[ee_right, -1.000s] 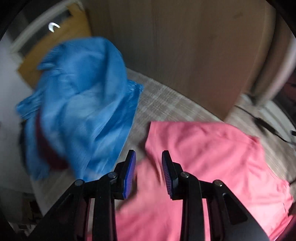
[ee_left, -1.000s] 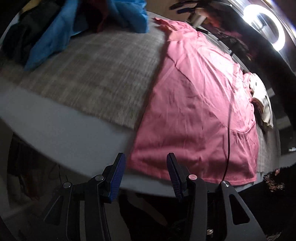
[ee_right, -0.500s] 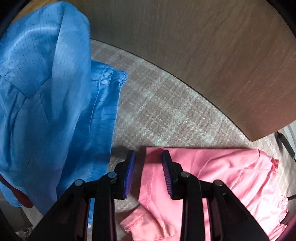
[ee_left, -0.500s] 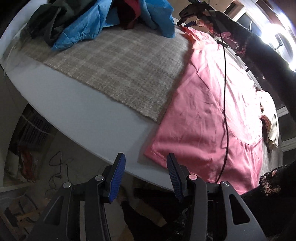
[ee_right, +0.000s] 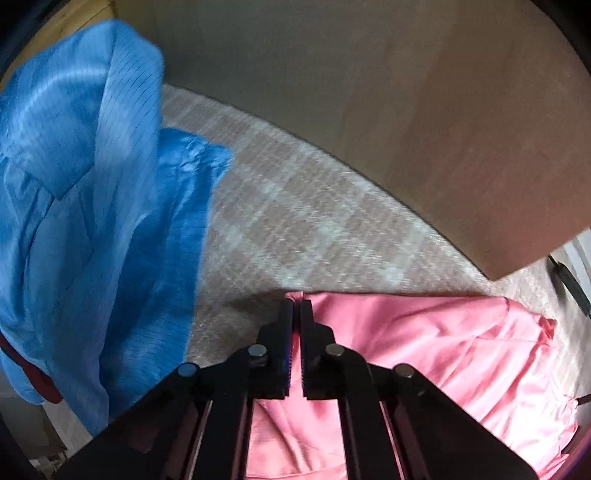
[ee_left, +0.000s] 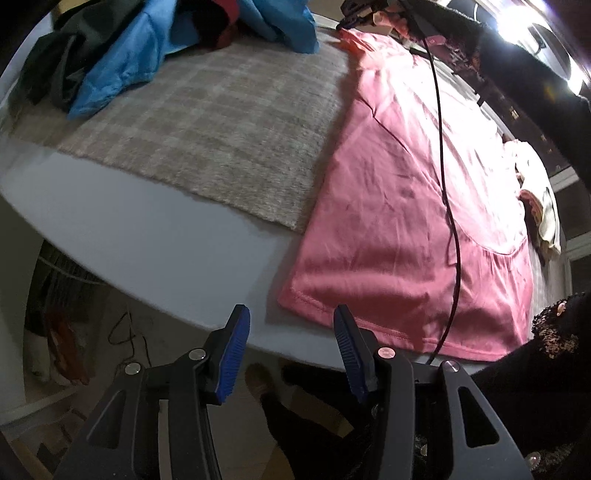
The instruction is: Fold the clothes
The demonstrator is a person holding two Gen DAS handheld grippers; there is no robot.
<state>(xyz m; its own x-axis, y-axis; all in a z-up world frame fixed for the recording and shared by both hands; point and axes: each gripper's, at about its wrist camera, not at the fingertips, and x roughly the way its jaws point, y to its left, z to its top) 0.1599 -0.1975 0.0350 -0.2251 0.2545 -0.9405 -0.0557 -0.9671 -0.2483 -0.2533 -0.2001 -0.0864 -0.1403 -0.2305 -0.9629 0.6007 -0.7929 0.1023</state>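
Note:
A pink garment (ee_left: 406, 192) lies spread flat on the table, its hem near the front edge. My left gripper (ee_left: 291, 332) is open just in front of the hem's left corner, not touching it. My right gripper (ee_right: 296, 306) is shut on the far corner of the pink garment (ee_right: 424, 343). It also shows at the far end in the left wrist view (ee_left: 354, 18), at the garment's top corner.
A beige plaid cloth (ee_left: 207, 129) covers the white table (ee_left: 140, 236). A pile of blue and dark clothes (ee_left: 122, 55) lies at the far left, blue fabric (ee_right: 81, 206) beside my right gripper. A black cable (ee_left: 443, 177) runs over the garment. A wooden panel (ee_right: 406, 110) stands behind.
My right gripper has closed on the pink garment's far corner. My left gripper has moved closer to the hem's left corner and stays open.

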